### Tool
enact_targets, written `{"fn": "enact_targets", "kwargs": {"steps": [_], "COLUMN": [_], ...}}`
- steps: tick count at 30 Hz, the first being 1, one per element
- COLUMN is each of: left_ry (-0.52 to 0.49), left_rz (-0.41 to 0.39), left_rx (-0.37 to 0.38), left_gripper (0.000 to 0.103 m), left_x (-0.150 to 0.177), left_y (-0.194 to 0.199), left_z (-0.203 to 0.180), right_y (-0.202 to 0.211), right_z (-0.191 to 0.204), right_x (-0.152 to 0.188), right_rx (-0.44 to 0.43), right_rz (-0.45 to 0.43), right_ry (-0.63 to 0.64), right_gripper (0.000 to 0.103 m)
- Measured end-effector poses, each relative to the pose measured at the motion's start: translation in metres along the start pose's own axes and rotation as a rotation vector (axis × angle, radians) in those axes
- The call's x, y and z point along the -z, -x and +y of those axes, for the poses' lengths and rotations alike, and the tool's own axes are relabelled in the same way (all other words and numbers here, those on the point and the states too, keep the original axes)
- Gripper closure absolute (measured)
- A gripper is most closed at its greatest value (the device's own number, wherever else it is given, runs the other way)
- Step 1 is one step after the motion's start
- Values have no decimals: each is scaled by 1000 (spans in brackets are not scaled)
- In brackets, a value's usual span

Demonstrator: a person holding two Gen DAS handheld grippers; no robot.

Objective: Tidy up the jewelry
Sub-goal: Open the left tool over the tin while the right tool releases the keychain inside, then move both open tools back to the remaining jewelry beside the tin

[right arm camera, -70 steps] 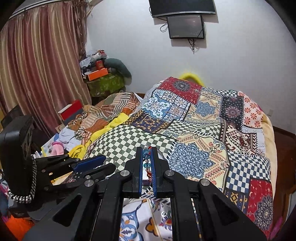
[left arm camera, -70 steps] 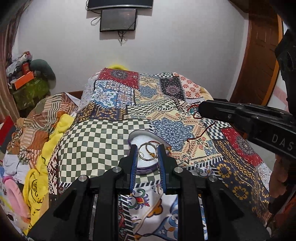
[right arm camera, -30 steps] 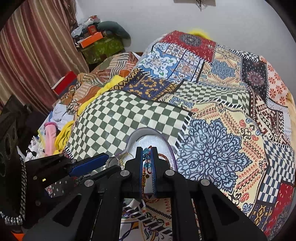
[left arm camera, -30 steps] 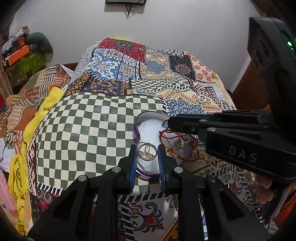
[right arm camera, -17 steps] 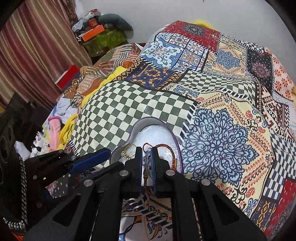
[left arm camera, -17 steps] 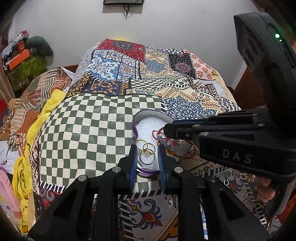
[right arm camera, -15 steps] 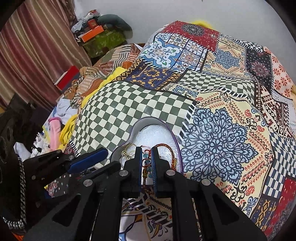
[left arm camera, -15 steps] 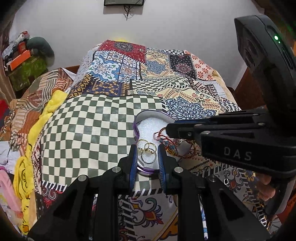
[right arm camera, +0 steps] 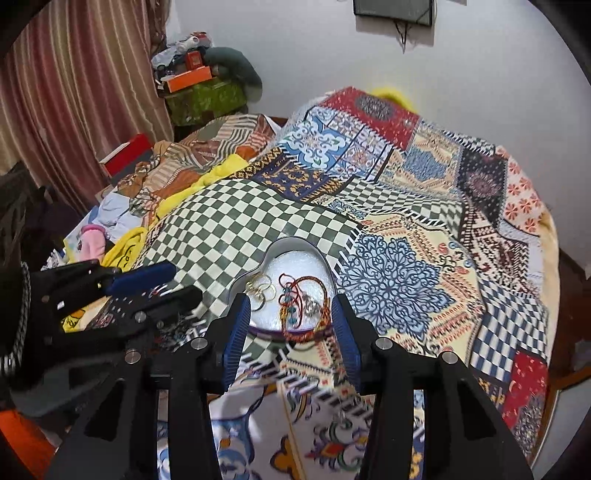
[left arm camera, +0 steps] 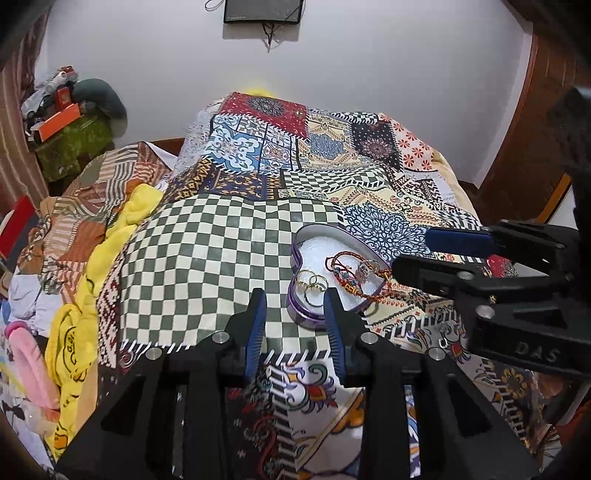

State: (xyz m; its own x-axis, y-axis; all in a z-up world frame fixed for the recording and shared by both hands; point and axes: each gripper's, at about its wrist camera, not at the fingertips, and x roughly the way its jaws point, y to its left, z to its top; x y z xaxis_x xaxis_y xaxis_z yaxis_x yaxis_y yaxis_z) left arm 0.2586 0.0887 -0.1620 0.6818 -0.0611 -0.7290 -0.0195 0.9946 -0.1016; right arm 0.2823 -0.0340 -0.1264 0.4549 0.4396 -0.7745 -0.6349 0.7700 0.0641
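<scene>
A heart-shaped tin (left arm camera: 300, 238) (right arm camera: 295, 242) with a purple rim and white lining lies on the patchwork quilt. Inside it lie several gold rings (left arm camera: 312, 285) (right arm camera: 260, 288) and a red beaded bracelet (left arm camera: 352, 272) (right arm camera: 303, 300), whose lower loop hangs over the tin's near rim. My left gripper (left arm camera: 295, 312) (right arm camera: 181, 282) hovers just short of the tin's tip, its jaws opening with nothing pressed between them. My right gripper (right arm camera: 291, 319) (left arm camera: 413, 251) hangs above the tin's near edge. Its jaws are opening too, and the bracelet lies loose below them.
The quilt (left arm camera: 229, 258) covers a bed. A yellow cloth (left arm camera: 110, 251) and a heap of clothes (right arm camera: 110, 218) lie along the left side. Striped curtains (right arm camera: 74, 92) hang at the left, and a green box (right arm camera: 205, 98) stands in the corner. A screen (left arm camera: 262, 11) is mounted on the far wall.
My left gripper let the gold rings go into the tin and my right let the bracelet go. Both pairs of jaws have spread and both grippers have drawn back and up.
</scene>
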Motion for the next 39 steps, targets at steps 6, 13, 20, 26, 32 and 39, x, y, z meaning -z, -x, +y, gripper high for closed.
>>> {"fn": "enact_targets", "kwargs": {"steps": [6,13,20,26,32,39], "left_ry": [-11,-25,-41,-71,-107,-156], "left_rz": [-22,-43,-28,20,77,118], "left_rx": [-2,11,40,70,103,125], "left_gripper": [69,68,65,65,65,65], "left_x": [4,10,24,35,42,44], "left_y": [25,48,55,39,12,-16], "left_z": [-5,-19,-39,-60,-84,-107], "right_y": [26,53,73,73,61,47], "right_z": [9,10,-11,-30,-51,-72], "right_x": [11,26,47,66,88,103], "right_rx": [23,48,50,67,69,66], "right_rz": [-50,-101,-117,-100,-57,-19], "right_ry": [20,16,-51,-91,-138,-192], "right_gripper": [61,61,61,61,61,61]}}
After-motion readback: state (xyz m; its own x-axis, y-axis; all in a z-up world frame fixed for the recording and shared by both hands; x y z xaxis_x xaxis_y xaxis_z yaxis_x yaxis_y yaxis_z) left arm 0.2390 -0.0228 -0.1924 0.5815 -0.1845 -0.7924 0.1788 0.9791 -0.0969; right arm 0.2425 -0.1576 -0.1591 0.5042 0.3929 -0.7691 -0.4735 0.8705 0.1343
